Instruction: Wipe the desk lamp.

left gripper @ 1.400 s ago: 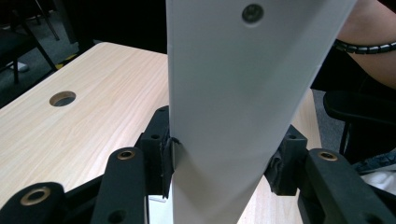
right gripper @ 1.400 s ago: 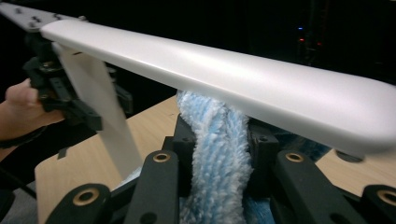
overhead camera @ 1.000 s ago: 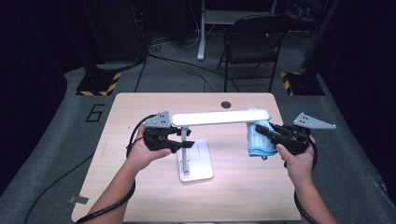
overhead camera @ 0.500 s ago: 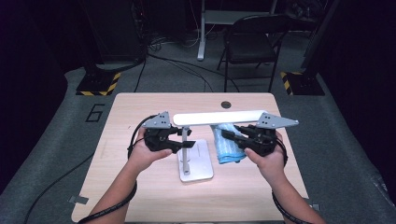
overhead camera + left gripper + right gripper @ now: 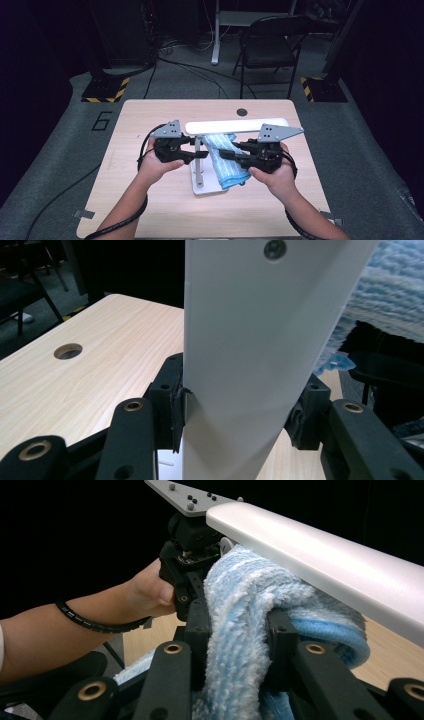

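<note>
Cloth (image 5: 226, 159) in right claw (image 5: 237, 152) now reaches lamp (image 5: 235, 125).

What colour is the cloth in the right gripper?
Light blue with white stripes, clearest in the right gripper view.

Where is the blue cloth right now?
In the high view the blue cloth hangs mid-table, pinched by the right hand-held gripper, beside the lamp post.

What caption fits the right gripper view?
Right hand-held gripper clamps a fluffy blue-and-white striped cloth beneath the white lamp head.
</note>
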A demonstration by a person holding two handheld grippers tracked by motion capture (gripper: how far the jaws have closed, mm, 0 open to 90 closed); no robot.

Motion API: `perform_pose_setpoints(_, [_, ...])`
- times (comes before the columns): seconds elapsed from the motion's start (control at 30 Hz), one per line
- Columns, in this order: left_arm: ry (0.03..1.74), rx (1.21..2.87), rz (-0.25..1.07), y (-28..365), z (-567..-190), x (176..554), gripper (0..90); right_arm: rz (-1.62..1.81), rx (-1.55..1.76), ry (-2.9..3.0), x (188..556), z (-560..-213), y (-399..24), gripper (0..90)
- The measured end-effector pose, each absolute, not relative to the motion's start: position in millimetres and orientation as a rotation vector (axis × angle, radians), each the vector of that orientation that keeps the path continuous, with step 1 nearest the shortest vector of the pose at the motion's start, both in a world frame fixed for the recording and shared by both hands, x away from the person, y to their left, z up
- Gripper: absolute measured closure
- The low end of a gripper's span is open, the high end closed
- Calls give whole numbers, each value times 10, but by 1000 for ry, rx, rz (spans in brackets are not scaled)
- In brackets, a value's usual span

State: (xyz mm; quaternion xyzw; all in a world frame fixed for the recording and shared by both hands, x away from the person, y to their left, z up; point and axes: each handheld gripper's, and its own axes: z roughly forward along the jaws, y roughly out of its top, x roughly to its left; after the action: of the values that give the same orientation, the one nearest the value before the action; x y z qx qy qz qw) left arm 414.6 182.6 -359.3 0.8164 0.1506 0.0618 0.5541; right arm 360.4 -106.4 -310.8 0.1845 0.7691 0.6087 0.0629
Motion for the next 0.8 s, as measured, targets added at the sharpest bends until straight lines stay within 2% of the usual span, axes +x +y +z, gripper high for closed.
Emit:
perform_pose_setpoints(0.23, [364,1911,133,1827,-3609,4150,504,1912,533,2328,3525,-3084,-1155,705])
perform_pose_setpoints(0.47, [365,1893,110,1824,-3652,4167,487,1921,491,2279,3451,-2837,-1239,705])
perform_pose_setpoints(0.8, [340,1914,101,1802,-3676,4182,499,1912,484,2239,3599,-2499,-1262,705])
